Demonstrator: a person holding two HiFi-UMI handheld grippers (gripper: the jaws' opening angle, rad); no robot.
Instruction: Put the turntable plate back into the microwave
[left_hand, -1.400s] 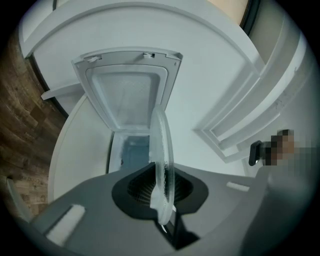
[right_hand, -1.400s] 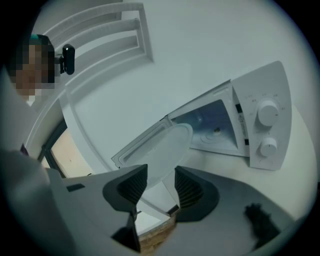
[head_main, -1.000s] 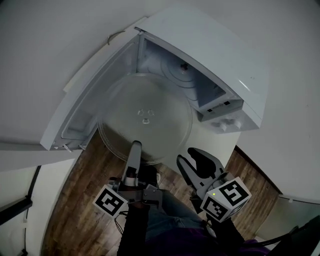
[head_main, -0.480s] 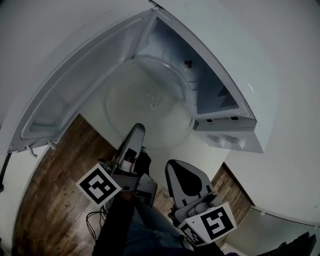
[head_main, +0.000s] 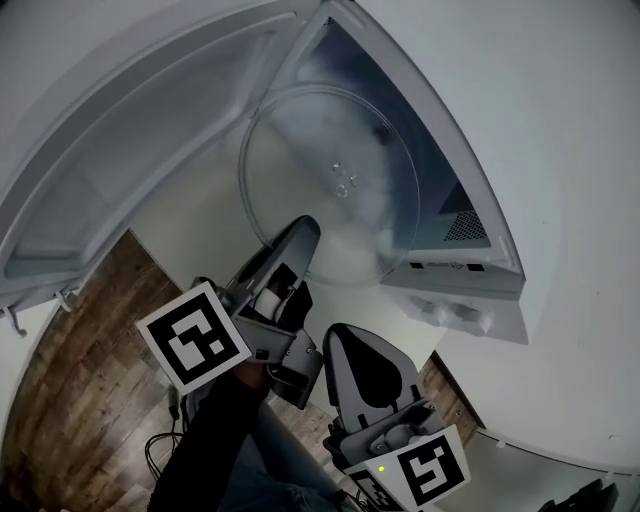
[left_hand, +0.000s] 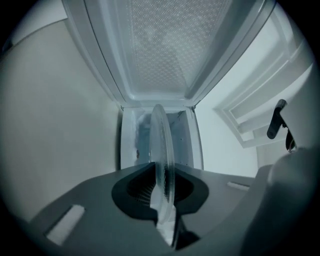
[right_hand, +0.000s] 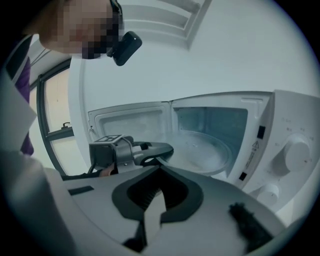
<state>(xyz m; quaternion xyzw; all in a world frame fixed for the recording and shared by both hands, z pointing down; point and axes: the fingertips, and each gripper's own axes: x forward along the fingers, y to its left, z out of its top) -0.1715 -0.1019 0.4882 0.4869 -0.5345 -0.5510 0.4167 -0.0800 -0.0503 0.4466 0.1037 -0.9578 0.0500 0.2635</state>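
The clear glass turntable plate (head_main: 330, 185) lies about level, its far half inside the open white microwave (head_main: 470, 200). My left gripper (head_main: 300, 235) is shut on the plate's near rim. In the left gripper view the plate (left_hand: 162, 150) shows edge-on between the pads, pointing into the cavity (left_hand: 142, 137). My right gripper (head_main: 340, 340) hangs lower and nearer to me, shut with nothing in it. Its own view shows the plate (right_hand: 205, 147) inside the oven mouth, the left gripper (right_hand: 160, 150) at the rim, and the right gripper (right_hand: 159, 187) closed and empty.
The microwave door (head_main: 130, 130) is swung wide open to the left. Two control knobs (right_hand: 295, 152) sit on the oven's right front panel. Wooden floor (head_main: 70, 400) lies below the white cabinet. A dark window frame (right_hand: 50, 135) stands at the left.
The left gripper has carried the plate forward, deeper into the microwave cavity. The right gripper's jaws, open a second ago, have shut on nothing, and it has dropped back a little.
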